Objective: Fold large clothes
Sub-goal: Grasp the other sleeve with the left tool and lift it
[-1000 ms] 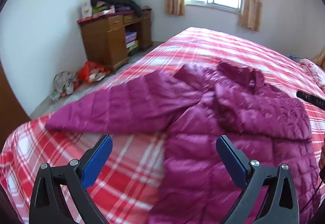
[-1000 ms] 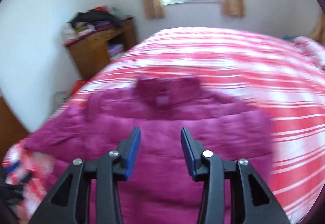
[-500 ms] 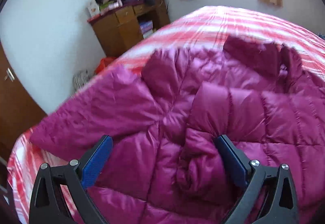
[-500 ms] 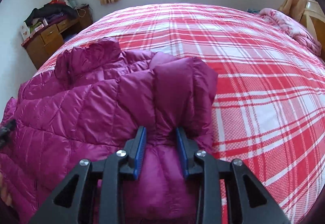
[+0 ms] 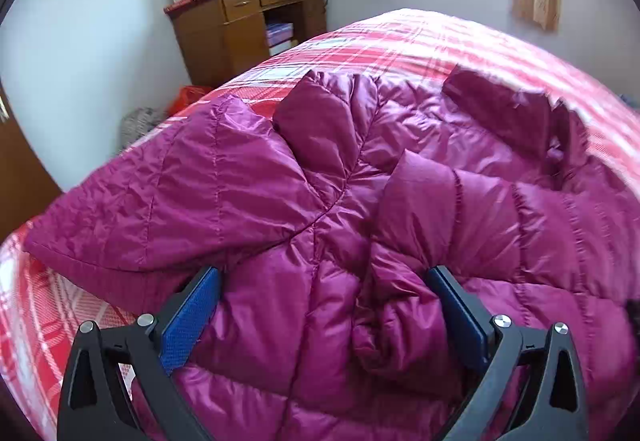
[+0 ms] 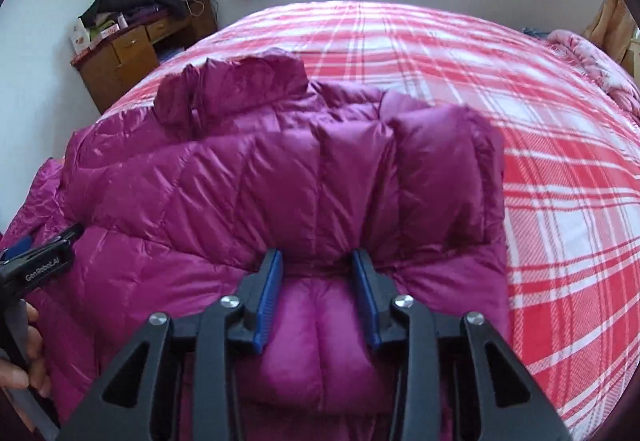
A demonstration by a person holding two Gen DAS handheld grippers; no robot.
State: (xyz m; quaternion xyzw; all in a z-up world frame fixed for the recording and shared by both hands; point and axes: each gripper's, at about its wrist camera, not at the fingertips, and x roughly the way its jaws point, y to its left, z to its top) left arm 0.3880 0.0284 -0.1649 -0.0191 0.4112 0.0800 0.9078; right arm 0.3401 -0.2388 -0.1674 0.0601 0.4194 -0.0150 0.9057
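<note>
A magenta quilted down jacket (image 5: 400, 201) lies spread on the red plaid bed, collar toward the window. In the left wrist view its left sleeve (image 5: 180, 197) sticks out toward the bed's near left corner. My left gripper (image 5: 324, 281) is wide open, pressed down over bunched jacket fabric near the sleeve's base. In the right wrist view the jacket (image 6: 240, 181) fills the near half, with its right sleeve folded onto the body. My right gripper (image 6: 316, 261) is shut on a thick fold of the jacket's right side. The left gripper (image 6: 40, 261) shows at the far left there.
The red and white plaid bed (image 6: 500, 89) extends far and to the right. A wooden desk piled with clothes (image 5: 248, 21) stands against the left wall. Bags lie on the floor (image 5: 160, 109) beside the bed. A pink blanket (image 6: 588, 57) lies at the far right.
Both grippers came down from above onto the jacket. The right gripper closed on the jacket's right side fold. The left gripper stayed open and settled over bunched fabric.
</note>
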